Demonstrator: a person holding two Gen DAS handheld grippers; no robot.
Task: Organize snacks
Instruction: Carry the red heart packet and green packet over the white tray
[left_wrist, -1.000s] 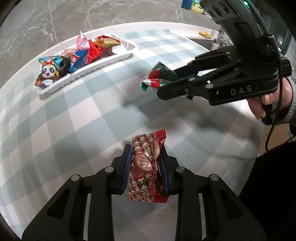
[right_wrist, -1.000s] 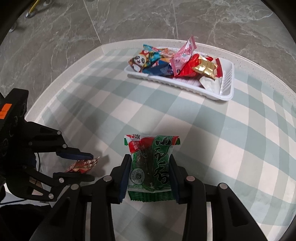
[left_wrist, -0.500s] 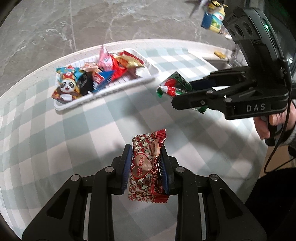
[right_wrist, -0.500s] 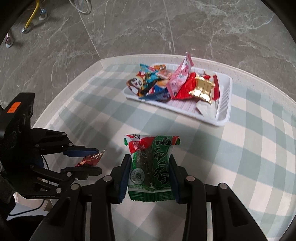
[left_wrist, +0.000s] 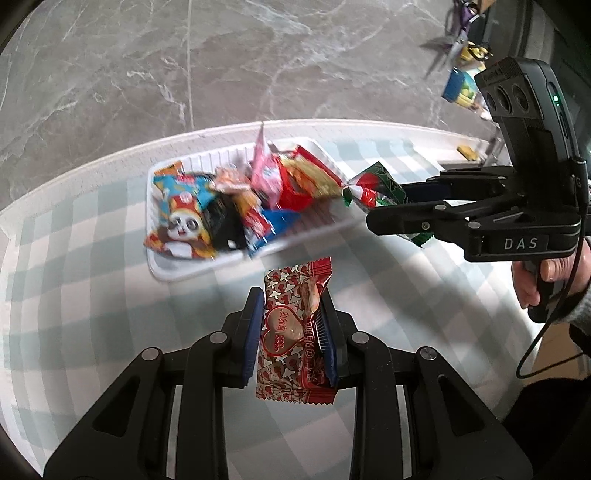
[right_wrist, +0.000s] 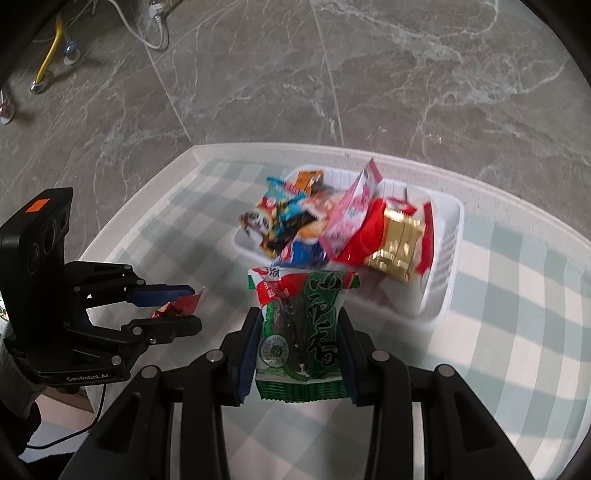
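My left gripper (left_wrist: 291, 328) is shut on a red heart-print candy packet (left_wrist: 295, 332), held above the table just short of the white tray (left_wrist: 184, 269). My right gripper (right_wrist: 299, 328) is shut on a green snack packet (right_wrist: 303, 328), held near the tray's (right_wrist: 447, 254) front edge. The tray holds several snack packets, among them a panda packet (left_wrist: 181, 221) and a red and gold one (right_wrist: 399, 236). In the left wrist view the right gripper (left_wrist: 373, 210) with its green packet (left_wrist: 373, 184) is at the tray's right end. In the right wrist view the left gripper (right_wrist: 192, 306) is at the left.
The round table (left_wrist: 74, 314) has a green and white check cloth. Its rim runs just behind the tray, with grey marble floor (right_wrist: 369, 74) beyond. A hand (left_wrist: 543, 277) holds the right gripper at the table's right side.
Both grippers have moved toward the tray with their packets still held. The tray now looks much closer in both views.
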